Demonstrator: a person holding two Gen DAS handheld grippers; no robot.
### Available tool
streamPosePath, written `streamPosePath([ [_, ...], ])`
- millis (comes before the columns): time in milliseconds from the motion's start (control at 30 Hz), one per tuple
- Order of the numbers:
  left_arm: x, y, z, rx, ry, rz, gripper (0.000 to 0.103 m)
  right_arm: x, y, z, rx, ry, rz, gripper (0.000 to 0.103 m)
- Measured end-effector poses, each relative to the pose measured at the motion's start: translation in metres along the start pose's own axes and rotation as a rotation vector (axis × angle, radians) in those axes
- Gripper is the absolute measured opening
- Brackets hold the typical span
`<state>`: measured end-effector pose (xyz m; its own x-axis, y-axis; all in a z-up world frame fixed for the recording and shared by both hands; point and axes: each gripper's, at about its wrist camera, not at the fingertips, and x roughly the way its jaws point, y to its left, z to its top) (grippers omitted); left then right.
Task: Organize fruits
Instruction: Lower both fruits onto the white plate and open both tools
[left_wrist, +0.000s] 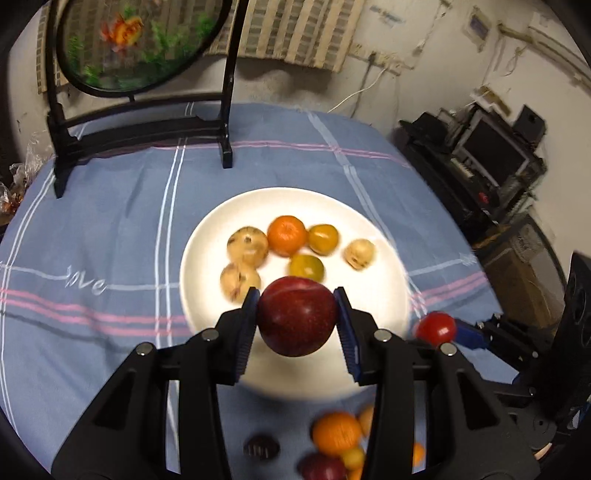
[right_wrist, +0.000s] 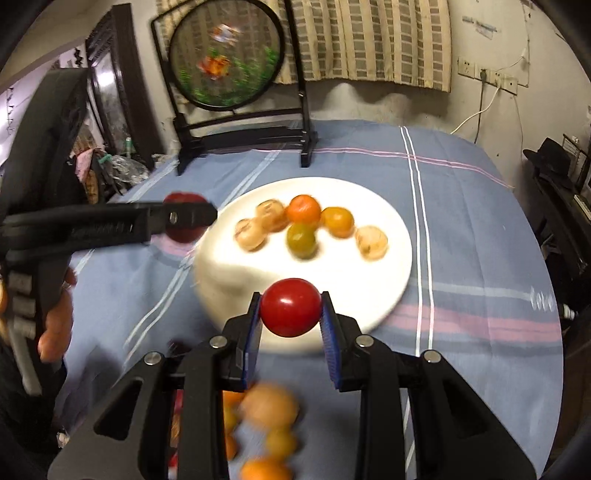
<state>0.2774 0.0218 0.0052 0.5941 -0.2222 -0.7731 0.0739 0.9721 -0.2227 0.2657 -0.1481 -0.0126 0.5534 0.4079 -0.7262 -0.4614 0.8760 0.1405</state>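
Note:
My left gripper (left_wrist: 297, 308) is shut on a dark red apple (left_wrist: 296, 315) and holds it over the near edge of a white plate (left_wrist: 207, 236). The plate carries several fruits: tangerines (left_wrist: 287, 235), greenish citrus (left_wrist: 306, 266) and pale speckled fruits (left_wrist: 246, 245). My right gripper (right_wrist: 290, 308) is shut on a red tomato (right_wrist: 290, 306) above the plate's near rim (right_wrist: 391, 218). The left gripper with the apple (right_wrist: 184, 221) shows at the left in the right wrist view. The right gripper's tomato (left_wrist: 435, 328) shows at the right in the left wrist view.
A blue striped cloth (left_wrist: 110, 229) covers the table. Loose oranges and small fruits (left_wrist: 337, 434) lie near me, below the grippers. A black stand with a round goldfish panel (right_wrist: 225, 59) stands at the table's far side. Dark furniture (left_wrist: 491, 158) stands to the right.

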Motion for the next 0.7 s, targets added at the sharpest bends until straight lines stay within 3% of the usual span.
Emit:
streamPosePath([
  [200,0.060,0.010,0.016,-0.038,0.082,0.018,0.042,0.067,-0.023,0.024,0.030,0.094,0.009,0.031],
  [467,0.082,0.015,0.023,-0.035,0.110,0.025,0.043,0.079,-0.021,0.029,-0.016,0.078,-0.020,0.032],
  [500,0.083,0.015,0.025,-0.040,0.110,0.022,0.051,0.081,-0.021,0.031,-0.026,0.073,-0.031,0.032],
  [533,0.081,0.016,0.028,-0.045,0.095,0.023,0.058,0.081,-0.019,0.032,-0.036,0.067,-0.045,0.037],
  [567,0.077,0.016,0.030,-0.050,0.072,0.030,0.067,0.080,-0.017,0.033,-0.051,0.052,-0.072,0.054],
  [600,0.070,0.017,0.034,-0.051,0.043,0.029,0.073,0.080,-0.016,0.035,-0.060,0.037,-0.090,0.062],
  [700,0.051,0.018,0.041,-0.054,0.006,0.021,0.075,0.070,-0.012,0.040,-0.100,-0.009,-0.131,0.065],
])
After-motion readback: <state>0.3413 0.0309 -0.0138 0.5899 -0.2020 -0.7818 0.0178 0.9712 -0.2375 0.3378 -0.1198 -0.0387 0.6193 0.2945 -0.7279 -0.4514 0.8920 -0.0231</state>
